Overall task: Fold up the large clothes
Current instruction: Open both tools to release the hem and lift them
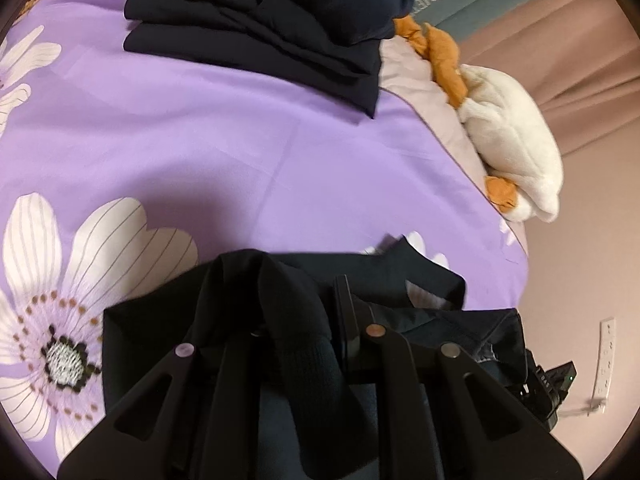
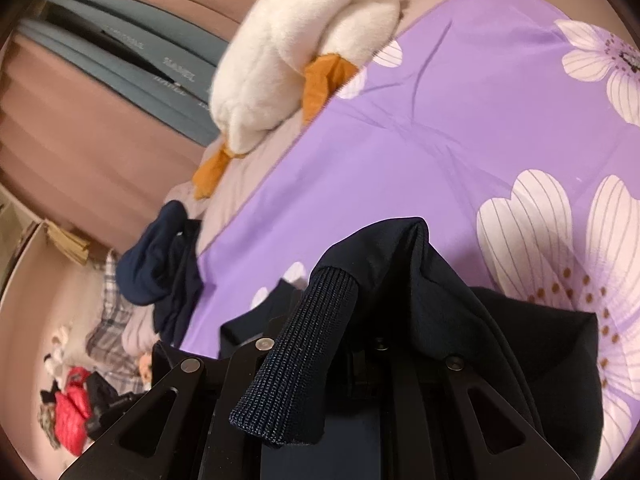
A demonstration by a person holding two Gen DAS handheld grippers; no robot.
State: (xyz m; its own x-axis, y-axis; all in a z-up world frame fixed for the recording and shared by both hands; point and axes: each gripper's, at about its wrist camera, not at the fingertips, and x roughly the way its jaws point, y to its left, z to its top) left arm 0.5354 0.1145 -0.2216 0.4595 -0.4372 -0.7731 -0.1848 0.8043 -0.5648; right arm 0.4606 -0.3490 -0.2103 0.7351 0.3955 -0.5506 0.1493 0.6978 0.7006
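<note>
A dark navy garment [image 1: 288, 300] with ribbed cuffs is bunched over both grippers above the purple flowered bedsheet [image 1: 200, 140]. My left gripper [image 1: 304, 320] is shut on a fold of it, with a ribbed part draped across the fingers. My right gripper [image 2: 360, 320] is shut on the same garment [image 2: 400, 260]; a ribbed cuff [image 2: 304, 344] hangs over the left finger. The fingertips of both are hidden under cloth.
A stack of folded dark clothes [image 1: 272, 20] lies at the far side of the bed. A white plush duck [image 1: 512, 140] with orange feet sits at the bed edge, also in the right wrist view [image 2: 296, 48]. More dark clothes [image 2: 164, 272] hang off the bed edge.
</note>
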